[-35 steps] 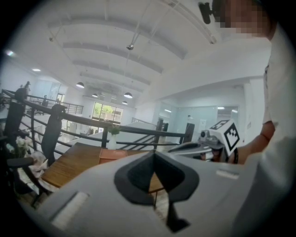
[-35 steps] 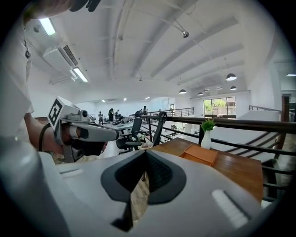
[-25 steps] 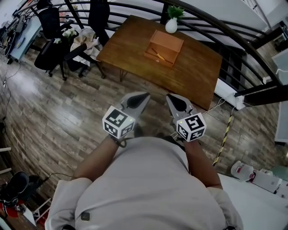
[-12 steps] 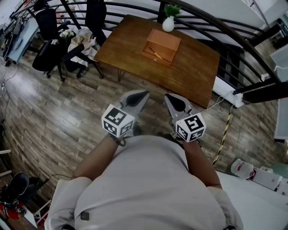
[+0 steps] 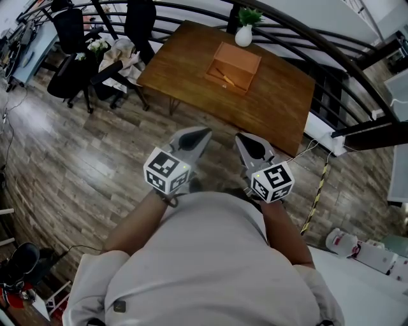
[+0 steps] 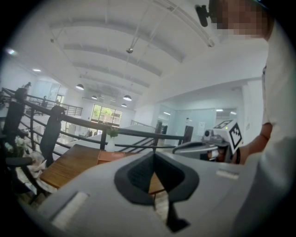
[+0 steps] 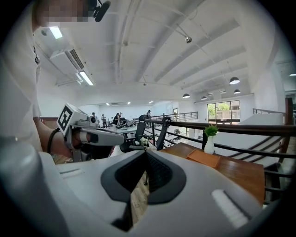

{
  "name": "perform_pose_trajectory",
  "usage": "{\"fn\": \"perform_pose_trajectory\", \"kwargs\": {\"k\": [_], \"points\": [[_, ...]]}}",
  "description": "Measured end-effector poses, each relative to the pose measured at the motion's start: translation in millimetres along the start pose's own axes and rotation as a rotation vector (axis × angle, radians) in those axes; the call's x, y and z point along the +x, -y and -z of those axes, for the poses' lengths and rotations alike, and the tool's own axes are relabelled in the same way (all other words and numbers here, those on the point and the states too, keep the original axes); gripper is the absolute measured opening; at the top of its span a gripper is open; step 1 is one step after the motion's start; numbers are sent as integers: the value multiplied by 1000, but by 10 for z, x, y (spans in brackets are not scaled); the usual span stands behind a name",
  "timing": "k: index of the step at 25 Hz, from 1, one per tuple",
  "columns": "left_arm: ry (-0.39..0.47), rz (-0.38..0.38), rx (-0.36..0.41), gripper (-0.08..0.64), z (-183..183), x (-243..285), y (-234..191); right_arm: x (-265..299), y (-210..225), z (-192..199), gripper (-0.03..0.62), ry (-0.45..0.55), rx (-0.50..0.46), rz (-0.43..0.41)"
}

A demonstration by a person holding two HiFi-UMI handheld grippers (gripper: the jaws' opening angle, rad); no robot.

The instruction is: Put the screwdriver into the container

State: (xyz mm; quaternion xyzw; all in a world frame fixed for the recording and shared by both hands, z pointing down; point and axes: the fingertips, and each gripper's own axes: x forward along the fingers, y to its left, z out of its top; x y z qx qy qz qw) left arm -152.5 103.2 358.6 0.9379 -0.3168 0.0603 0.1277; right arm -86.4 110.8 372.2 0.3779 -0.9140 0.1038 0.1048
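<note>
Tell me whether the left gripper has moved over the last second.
No. The left gripper sits just as far short of the wooden table's near edge as before.

The table (image 5: 280, 95) is showing brown wood, the container (image 5: 237, 58) orange, the vase (image 5: 243, 37) white, its plant (image 5: 248, 16) green. The floor (image 5: 76, 159) is showing grey-brown planks.

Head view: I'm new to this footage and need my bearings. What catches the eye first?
The left gripper and right gripper, both shut and empty, are held side by side before the person's chest. Beyond them stands a wooden table bearing an orange-brown container and a white vase with a green plant.
</note>
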Motion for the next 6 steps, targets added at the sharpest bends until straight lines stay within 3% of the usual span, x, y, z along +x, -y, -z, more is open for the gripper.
{"fn": "perform_pose_trajectory", "kwargs": {"k": [6], "points": [[-1,-2,-1,2,7,32,-73,63,31,-17,8,3,3,-12]]}}
